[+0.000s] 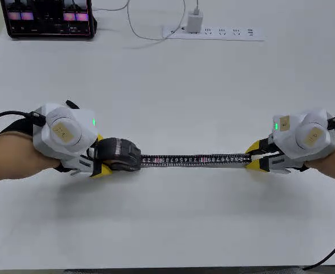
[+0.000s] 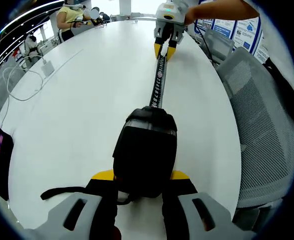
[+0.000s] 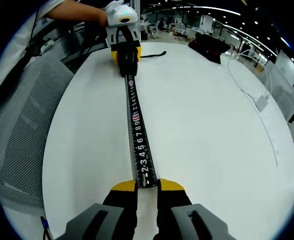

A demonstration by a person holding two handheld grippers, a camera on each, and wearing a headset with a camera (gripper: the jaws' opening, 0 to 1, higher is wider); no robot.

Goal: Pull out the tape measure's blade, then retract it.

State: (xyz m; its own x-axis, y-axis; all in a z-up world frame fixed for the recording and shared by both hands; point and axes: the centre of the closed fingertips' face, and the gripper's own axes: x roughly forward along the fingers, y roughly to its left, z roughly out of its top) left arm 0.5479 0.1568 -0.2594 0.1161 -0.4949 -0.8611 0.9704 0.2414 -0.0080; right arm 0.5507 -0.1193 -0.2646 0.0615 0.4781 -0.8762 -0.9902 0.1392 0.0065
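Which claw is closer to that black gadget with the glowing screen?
Left. The left claw, holding the tape measure case, sits in front of the gadget; the right claw, gripping the blade, is much farther across the table.

Item: black tape measure (image 1: 117, 154) with a rounded body, lying at the left of the white surface (image 1: 173, 91) and clamped between the jaws of the left tool (image 1: 100, 154). State: extended. The blade (image 1: 193, 160) is a dark strip with white numerals and a few red marks. It runs straight and level from the body's mouth to the right, just above or on the surface; cannot tell which. Numerals count up from the free end, which is pinched in the right tool (image 1: 253, 158).
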